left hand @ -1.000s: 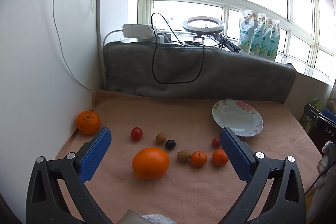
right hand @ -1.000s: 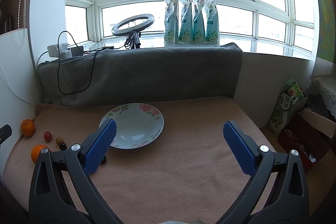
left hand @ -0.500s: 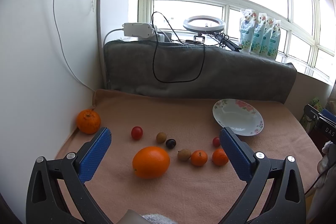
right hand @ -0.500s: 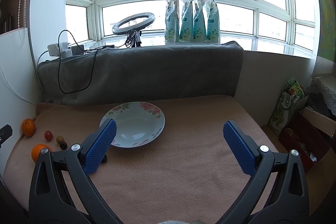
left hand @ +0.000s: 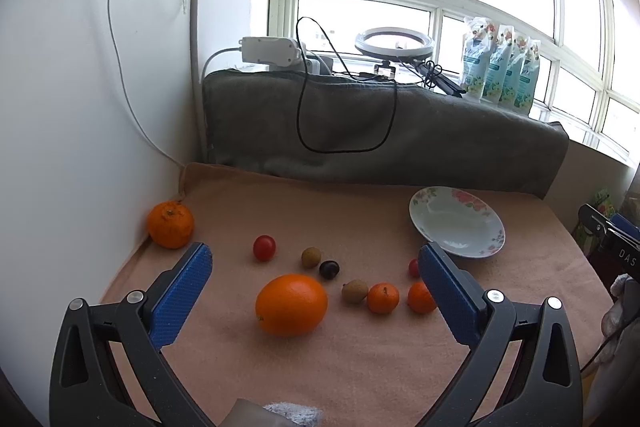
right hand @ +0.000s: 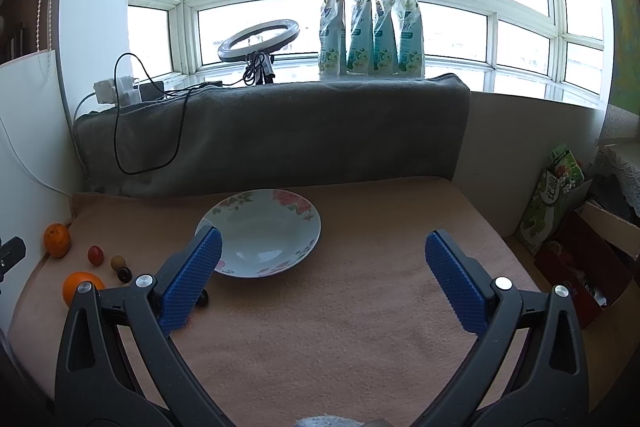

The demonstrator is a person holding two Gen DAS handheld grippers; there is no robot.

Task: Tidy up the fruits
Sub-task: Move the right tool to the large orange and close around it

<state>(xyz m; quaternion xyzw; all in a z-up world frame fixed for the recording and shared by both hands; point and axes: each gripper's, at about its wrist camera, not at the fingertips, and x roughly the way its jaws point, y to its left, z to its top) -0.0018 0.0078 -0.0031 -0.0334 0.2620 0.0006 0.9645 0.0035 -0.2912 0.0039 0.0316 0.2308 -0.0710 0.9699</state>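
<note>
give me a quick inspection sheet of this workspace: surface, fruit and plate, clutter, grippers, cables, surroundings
surface: peach-coloured fleece blanket covering the table, no spills seen
job's things: white floral-rimmed ceramic plate, nothing on it; large smooth orange; bumpy orange by the white wall; two small mandarins; red cherry tomato; two small brown fruits; one dark round fruit; all loose on the blanket
clutter: nothing seen on the blanket
grippers: left gripper open, holding nothing; right gripper open, holding nothing
cables: black cable looping over the grey blanket roll
surroundings: ring light, four printed pouches on the windowsill
</note>
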